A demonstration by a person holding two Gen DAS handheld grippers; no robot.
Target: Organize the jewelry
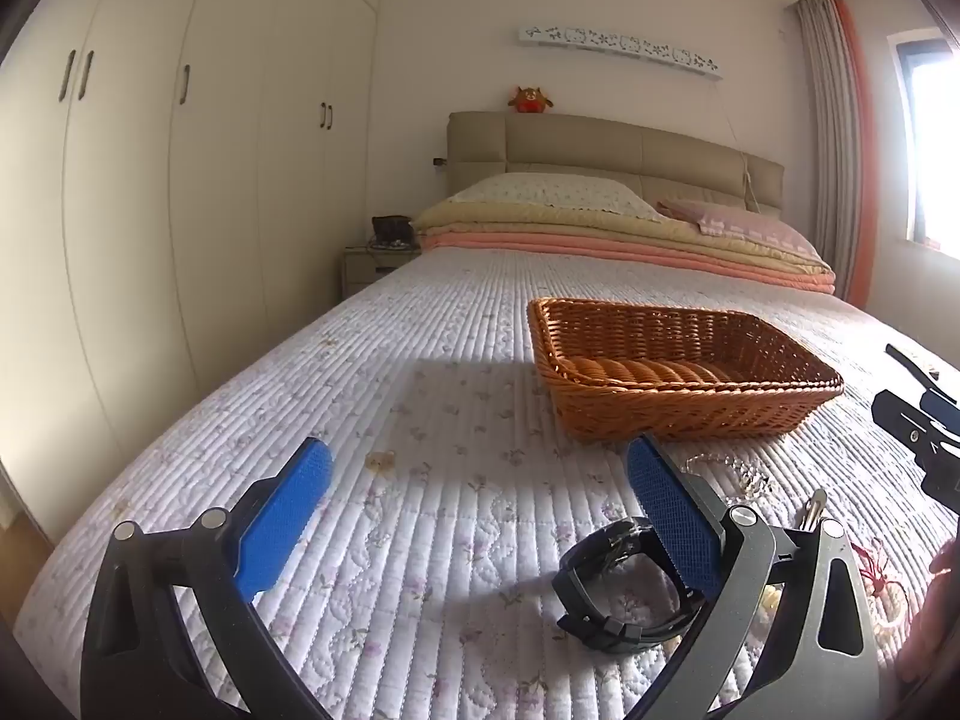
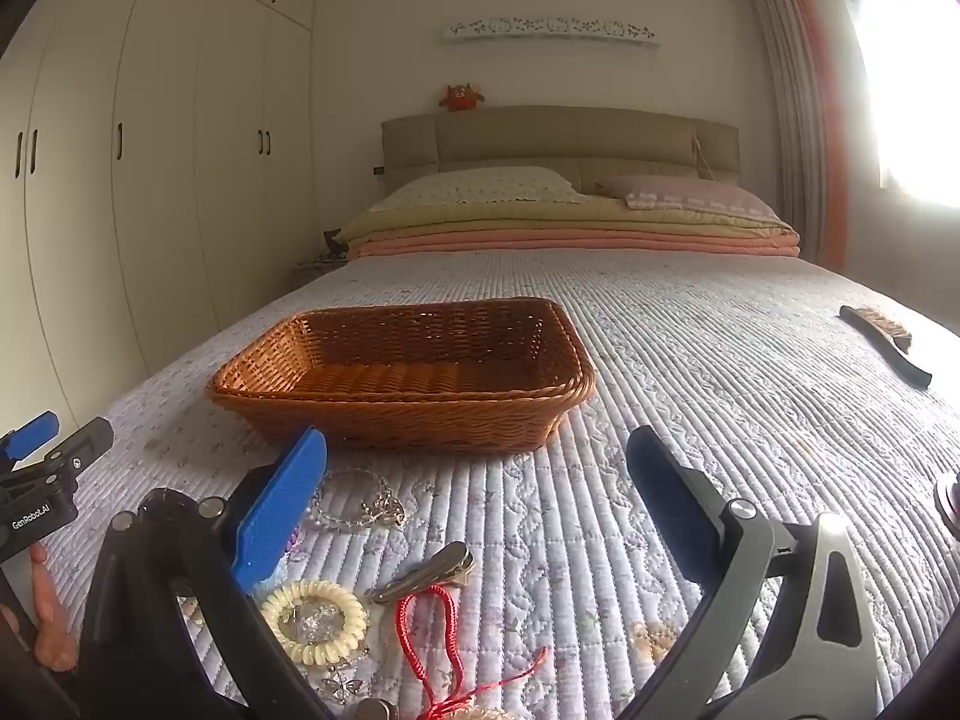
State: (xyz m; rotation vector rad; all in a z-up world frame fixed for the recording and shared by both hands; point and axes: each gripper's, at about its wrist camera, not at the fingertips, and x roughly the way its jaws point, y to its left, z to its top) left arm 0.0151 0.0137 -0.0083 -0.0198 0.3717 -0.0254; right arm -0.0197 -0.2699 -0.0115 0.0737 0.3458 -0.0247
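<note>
A brown wicker basket (image 1: 684, 378) (image 2: 408, 378) sits empty on the quilted bed. My left gripper (image 1: 480, 516) is open above the quilt; a black watch (image 1: 618, 588) lies by its right finger. A bead bracelet (image 1: 738, 474) lies behind that finger. My right gripper (image 2: 480, 516) is open over a cluster of jewelry: a clear bead bracelet (image 2: 360, 504), a metal hair clip (image 2: 426, 570), a cream coil hair tie (image 2: 315, 618), a red cord (image 2: 432, 648) and a butterfly piece (image 2: 342, 687). The left gripper also shows at the left edge of the right wrist view (image 2: 36, 480).
A brush (image 2: 885, 342) with a black handle lies on the bed at the right. Folded blankets (image 2: 570, 234) and pillows lie at the headboard. White wardrobes (image 1: 150, 180) line the left wall. A window (image 2: 900, 90) is at the right.
</note>
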